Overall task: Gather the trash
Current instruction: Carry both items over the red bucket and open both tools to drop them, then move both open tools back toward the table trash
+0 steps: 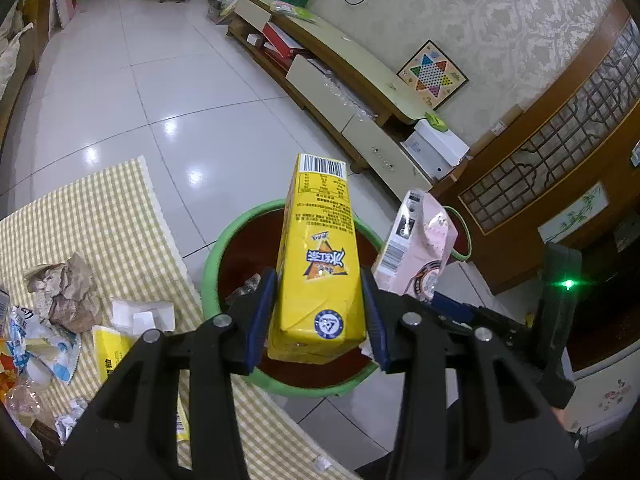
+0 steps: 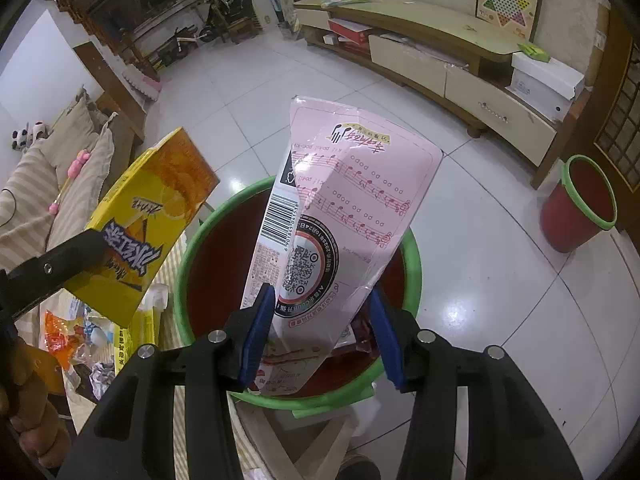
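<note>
The left tongs (image 1: 318, 312) are clamped on a yellow carton (image 1: 318, 264), their blue pads pressed against its two long sides near the folded bottom end. The carton is a tall, narrow drink box, bright yellow with a blue and orange triangular logo, small black print, a round blue seal near the gripped end and a barcode at the far end. It hangs over the mouth of the bin (image 1: 224, 240), a round bucket with a green rim and dark red inside, which stands on the tiled floor just beside the table (image 1: 100, 208) with its yellow checked cloth.

The right tongs (image 2: 322, 320) grip a pink packet (image 2: 340, 216) by its lower end, partly open around its width. The packet is flat and creased, pale pink, printed with red music notes, a barcode strip and a round black ring around a square code. It too hangs over the same bin, right of the carton.

Crumpled paper (image 1: 66, 292) and wrappers (image 1: 44, 344) lie on the cloth.
</note>
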`<state>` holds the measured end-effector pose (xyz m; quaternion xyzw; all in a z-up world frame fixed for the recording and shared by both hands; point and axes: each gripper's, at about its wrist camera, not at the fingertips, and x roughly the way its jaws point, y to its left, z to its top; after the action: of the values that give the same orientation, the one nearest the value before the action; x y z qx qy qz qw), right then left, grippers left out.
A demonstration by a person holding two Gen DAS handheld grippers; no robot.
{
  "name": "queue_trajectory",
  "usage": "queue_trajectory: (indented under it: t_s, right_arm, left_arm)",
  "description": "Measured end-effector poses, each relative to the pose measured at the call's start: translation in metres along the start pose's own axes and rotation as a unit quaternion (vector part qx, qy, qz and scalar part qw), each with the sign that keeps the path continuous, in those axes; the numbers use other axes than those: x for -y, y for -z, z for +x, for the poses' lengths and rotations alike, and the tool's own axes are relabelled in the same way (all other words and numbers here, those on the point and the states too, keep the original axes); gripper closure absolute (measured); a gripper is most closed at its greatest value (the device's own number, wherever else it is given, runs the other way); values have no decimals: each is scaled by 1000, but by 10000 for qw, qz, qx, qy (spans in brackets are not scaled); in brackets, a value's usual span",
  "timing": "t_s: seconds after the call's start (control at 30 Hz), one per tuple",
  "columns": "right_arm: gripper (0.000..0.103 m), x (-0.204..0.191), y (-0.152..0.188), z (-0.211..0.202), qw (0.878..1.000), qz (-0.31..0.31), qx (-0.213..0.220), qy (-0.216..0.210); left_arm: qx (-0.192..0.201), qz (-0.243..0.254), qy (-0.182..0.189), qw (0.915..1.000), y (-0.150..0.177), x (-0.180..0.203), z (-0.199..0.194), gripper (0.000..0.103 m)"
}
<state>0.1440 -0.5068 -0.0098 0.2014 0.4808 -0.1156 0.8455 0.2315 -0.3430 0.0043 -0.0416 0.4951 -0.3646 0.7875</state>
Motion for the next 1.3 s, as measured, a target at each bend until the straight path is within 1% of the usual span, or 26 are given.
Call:
queue_trajectory:
  t_s: [0.23,0.27,0.33,0.4,0.43,0.47,0.53,0.6,0.63,0.8,0.97,1.3]
  right_arm:
    - [56,2,0,0,10000,0,11,5]
    - [54,2,0,1,10000,-14,-4,17]
    - [53,2,0,3,10000,-16,-62,43]
    - [44,2,0,4,10000,-24,-84,26]
    - [36,1,0,4,10000,-32,-76,36]
    - [31,1,-1,4,10000,-47,-67,51]
    - [26,-1,-1,4,9999,-82,-62,78]
    - [14,-2,0,5,9998,-102,-74,133]
    - [13,-3,0,6,9998,-101,-68,140]
    - [13,-4,-1,5,9999,-76,-34,116]
    - [13,-9,-2,4,9999,-136,29,92]
    - [13,-45,5,4,9988,-480,-11,-17]
  left_arm:
    - [11,39,28,10000,-2,9,6,63]
    - [13,38,15,10000,-2,9,6,61]
    - [-11,-3,15,10000,-2,6,8,30]
    - [37,-71,7,10000,-2,3,7,21]
    - [43,-79,-8,10000,-1,2,6,18]
    - [48,-99,-19,9999,-1,0,5,16]
    - [79,-139,-47,9999,1,-3,2,10]
    - [116,-189,-56,9997,2,-6,-2,7]
    - [126,-207,-63,9997,3,-8,-4,6]
    - [119,-164,-242,9995,5,-16,-15,6]
    - [228,-78,-408,9989,8,-20,-35,6]
    - [558,-100,-647,9963,23,-39,-89,6]
